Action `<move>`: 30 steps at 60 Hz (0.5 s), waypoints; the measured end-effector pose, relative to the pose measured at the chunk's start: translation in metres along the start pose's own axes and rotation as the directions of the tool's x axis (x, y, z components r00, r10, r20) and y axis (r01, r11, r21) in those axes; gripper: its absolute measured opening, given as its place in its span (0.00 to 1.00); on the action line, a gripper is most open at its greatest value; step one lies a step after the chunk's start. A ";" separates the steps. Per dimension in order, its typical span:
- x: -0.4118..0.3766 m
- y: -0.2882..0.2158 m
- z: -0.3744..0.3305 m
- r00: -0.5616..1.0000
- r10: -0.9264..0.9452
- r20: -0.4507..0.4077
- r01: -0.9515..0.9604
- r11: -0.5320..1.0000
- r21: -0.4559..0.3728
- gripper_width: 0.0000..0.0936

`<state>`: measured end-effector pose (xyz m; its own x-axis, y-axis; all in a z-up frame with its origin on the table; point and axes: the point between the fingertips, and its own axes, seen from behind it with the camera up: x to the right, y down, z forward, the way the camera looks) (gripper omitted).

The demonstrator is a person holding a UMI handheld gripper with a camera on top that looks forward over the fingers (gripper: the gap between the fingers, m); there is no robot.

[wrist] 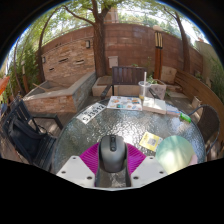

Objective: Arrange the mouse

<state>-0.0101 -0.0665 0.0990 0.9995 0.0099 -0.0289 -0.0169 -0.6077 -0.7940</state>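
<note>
A dark grey computer mouse (111,155) sits between my two fingers, its tail end toward the camera and its nose pointing away. Both magenta pads (92,158) press against its sides. My gripper (111,162) is shut on the mouse and holds it above a round glass table (125,125), near the table's near edge.
On the table lie a yellow paper (148,140), a pale green round thing (176,152), papers and boxes (125,102) at the far side, and a printed sheet (92,112). Dark chairs (25,130) stand to the left. Brick walls and trees are beyond.
</note>
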 end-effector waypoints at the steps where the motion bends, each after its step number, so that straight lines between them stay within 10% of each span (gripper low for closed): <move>1: 0.002 -0.009 -0.004 1.000 -0.001 0.009 0.001 1.000 0.025 0.37; 15: 0.132 -0.118 -0.048 0.998 0.046 -0.036 -0.037 0.975 0.219 0.37; 30: 0.265 0.045 0.030 0.992 0.008 -0.122 -0.019 0.996 -0.085 0.38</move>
<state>0.2531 -0.0672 0.0378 0.9950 -0.0922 0.0392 -0.0332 -0.6731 -0.7388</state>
